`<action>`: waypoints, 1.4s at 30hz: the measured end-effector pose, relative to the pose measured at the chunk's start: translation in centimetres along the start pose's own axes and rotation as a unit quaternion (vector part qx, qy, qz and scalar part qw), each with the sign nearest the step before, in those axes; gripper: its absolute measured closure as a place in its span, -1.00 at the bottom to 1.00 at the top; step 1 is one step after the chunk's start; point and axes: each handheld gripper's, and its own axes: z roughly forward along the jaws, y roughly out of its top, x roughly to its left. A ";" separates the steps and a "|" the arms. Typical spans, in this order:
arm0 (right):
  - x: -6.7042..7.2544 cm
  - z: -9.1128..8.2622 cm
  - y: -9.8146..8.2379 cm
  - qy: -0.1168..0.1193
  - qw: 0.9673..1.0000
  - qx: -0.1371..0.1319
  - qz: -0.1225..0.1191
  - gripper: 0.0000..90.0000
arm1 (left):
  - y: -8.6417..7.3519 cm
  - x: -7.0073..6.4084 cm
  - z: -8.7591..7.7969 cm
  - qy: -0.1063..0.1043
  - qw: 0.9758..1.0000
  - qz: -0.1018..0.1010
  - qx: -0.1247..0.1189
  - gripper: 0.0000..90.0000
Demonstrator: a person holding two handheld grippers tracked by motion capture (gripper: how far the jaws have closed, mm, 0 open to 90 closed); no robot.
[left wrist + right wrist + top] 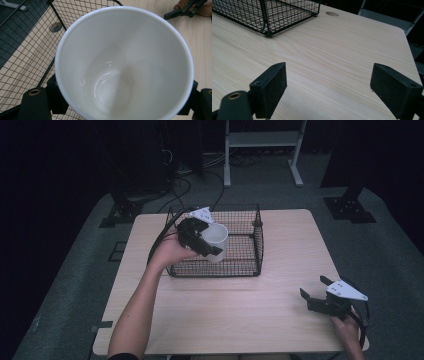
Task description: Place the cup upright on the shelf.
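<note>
No brand, label or writing can be read on anything here; the cup [125, 62] is plain white inside and out.

The left gripper [207, 242] has its jaws closed on the cup, one on each side of the wall. In the left gripper view the black pads [56, 96] sit tight against the cup's outside at lower left and lower right, and the open mouth faces the camera, with the glossy bottom showing deep between the jaws. In the high view the cup [216, 240] is held tilted above the wire basket [250, 265], over its left half, with the rim turned up and away from the left hand [170, 251]. Whether the cup touches the basket floor cannot be told. Basket mesh [27, 50] lies behind and to the left of the jaws in the left gripper view, with bare table [200, 42] to their right.

The right gripper [316, 289] is wide open and holds nothing. In the right gripper view its two pads [270, 88] stand well apart, with bare wood table [332, 62] between them. The basket corner [268, 25] lies well ahead of the left pad. In the high view this gripper rests low near the table's near right corner, well apart from the cup and basket, with the right hand [350, 330] behind it.
</note>
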 end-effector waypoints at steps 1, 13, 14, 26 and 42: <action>0.0 0.0 0.0 0.000 1.000 0.000 0.000 -0.71 | 0.0 0.1 0.0 0.002 1.000 -0.001 0.000 -0.53; 0.0 0.0 0.0 0.000 1.000 0.000 0.000 -0.71 | 0.3 1.7 0.2 0.011 1.000 -0.011 0.002 -0.53; 0.0 0.0 0.0 0.000 1.000 0.000 0.000 -0.71 | 0.3 1.9 0.3 0.010 1.000 -0.013 0.003 -0.53; 0.0 0.0 0.0 0.000 1.000 0.000 0.002 -0.71 | 0.6 3.1 1.5 0.014 1.000 -0.021 0.009 -0.53; 0.0 0.0 0.0 0.001 1.000 -0.001 0.002 -0.71 | 0.2 4.5 2.8 0.019 0.999 -0.033 0.015 -0.53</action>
